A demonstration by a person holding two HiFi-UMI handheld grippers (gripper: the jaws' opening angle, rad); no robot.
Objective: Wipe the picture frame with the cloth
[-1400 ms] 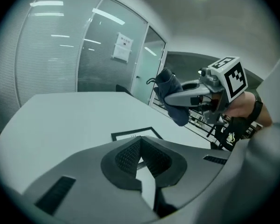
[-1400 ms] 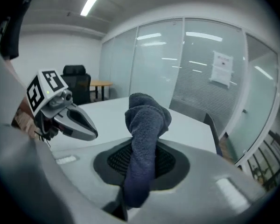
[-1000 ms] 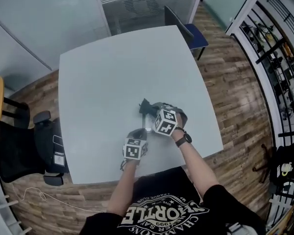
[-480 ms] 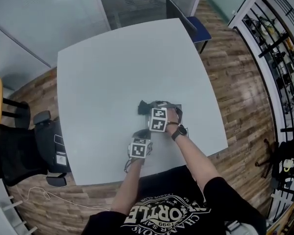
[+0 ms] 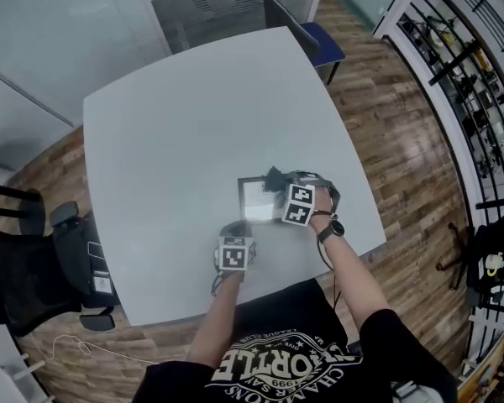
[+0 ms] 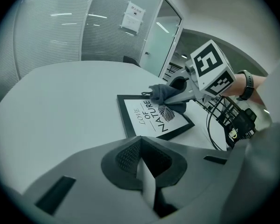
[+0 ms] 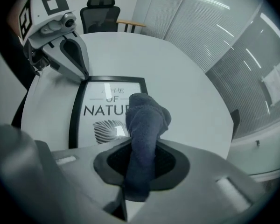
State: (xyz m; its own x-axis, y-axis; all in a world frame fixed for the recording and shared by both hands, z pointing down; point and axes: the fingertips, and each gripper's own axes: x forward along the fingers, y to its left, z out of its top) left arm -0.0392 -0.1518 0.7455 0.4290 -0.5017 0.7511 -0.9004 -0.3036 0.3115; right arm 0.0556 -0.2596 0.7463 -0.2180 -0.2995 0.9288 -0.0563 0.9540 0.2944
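Note:
A black picture frame point(image 5: 254, 200) with a white print lies flat on the pale table point(image 5: 176, 124), close to the near edge. My right gripper point(image 5: 279, 185) is shut on a dark grey-blue cloth point(image 7: 144, 122). The cloth's bunched end rests on the glass over the print's far right part point(image 6: 165, 94). My left gripper point(image 5: 235, 228) is shut with nothing in it. Its tip touches the frame's near left corner point(image 7: 84, 76). In the left gripper view the frame point(image 6: 151, 120) lies just ahead of the jaws, and the right gripper point(image 6: 186, 91) reaches in from the right.
A blue chair point(image 5: 307, 32) stands at the table's far corner and a black office chair point(image 5: 25, 267) at its left. Shelving racks point(image 5: 462, 65) line the right wall. A black cable point(image 6: 214, 125) hangs from the right gripper.
The right gripper has dragged the cloth to the right across the frame, so the white print now shows. The left gripper stays at the frame's near corner.

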